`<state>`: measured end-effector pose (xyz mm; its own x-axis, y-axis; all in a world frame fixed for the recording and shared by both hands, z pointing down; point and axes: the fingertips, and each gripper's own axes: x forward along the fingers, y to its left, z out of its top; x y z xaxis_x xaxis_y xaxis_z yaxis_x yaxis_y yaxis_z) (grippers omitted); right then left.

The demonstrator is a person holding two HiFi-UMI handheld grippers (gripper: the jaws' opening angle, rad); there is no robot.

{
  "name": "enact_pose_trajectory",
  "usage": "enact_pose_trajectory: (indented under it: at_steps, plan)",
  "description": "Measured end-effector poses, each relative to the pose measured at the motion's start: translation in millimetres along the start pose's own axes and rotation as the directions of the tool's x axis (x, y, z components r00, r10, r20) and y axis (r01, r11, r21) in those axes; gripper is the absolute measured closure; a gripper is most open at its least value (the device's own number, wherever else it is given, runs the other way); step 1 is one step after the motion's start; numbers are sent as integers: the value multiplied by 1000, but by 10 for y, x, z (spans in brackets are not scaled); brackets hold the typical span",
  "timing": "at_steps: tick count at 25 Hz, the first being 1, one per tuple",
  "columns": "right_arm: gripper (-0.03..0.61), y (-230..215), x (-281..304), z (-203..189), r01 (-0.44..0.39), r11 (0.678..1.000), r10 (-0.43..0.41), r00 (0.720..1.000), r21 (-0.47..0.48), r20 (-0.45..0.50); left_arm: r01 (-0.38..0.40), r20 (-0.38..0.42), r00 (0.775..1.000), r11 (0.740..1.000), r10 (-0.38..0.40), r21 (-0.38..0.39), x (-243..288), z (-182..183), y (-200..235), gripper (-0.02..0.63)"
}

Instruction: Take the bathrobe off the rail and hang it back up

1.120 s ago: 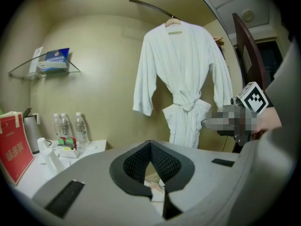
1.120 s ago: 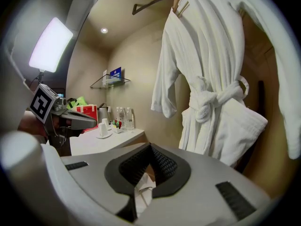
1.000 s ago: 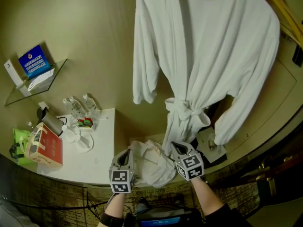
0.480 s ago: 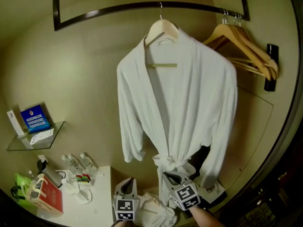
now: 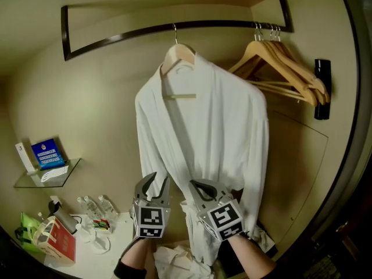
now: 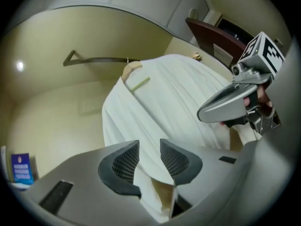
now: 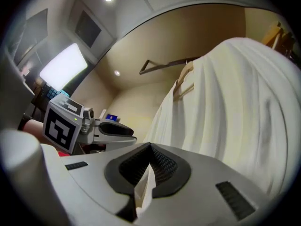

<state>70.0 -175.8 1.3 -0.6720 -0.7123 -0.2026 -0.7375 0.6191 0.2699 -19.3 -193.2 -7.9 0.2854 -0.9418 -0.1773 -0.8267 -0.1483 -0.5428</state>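
The white bathrobe (image 5: 215,127) hangs on a wooden hanger (image 5: 177,54) from the dark rail (image 5: 174,31), with bare hangers (image 5: 285,63) beside it. Low at its front, the right gripper (image 5: 200,186) has its jaws closed on a fold of the cloth. Just beside it, the left gripper (image 5: 156,182) has its jaws apart, just opened, with cloth lying loose between them.

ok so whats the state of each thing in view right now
bathrobe: hanging from its hanger on the rail
spare hangers: empty, on the rail
left gripper: jaws have just been opening, now apart, bathrobe cloth loose between them
right gripper: shut on a fold of the bathrobe
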Motion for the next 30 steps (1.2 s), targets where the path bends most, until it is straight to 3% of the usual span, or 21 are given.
enact_pose_trajectory:
  at_steps: [5,14,22,30]
  plan:
    - [554,-287,32,712,16,1000,-15,995,-9,99,-73,89,994,991,63,110,377,789,275,421]
    - [554,-645,242,1345,120,989,-104,981,-90,163,-140,234,969,951,75,275,968,1838,793,372]
    - [554,-867,448,1763,205,972,-180,963,-113,198,-156,300,953,923,46,352,1409,2318,1010,359]
    - [554,-1106,630,2053,268,957,-237,944,-113,230,-142,350,937,933,18,332,1711,2602,1204,337]
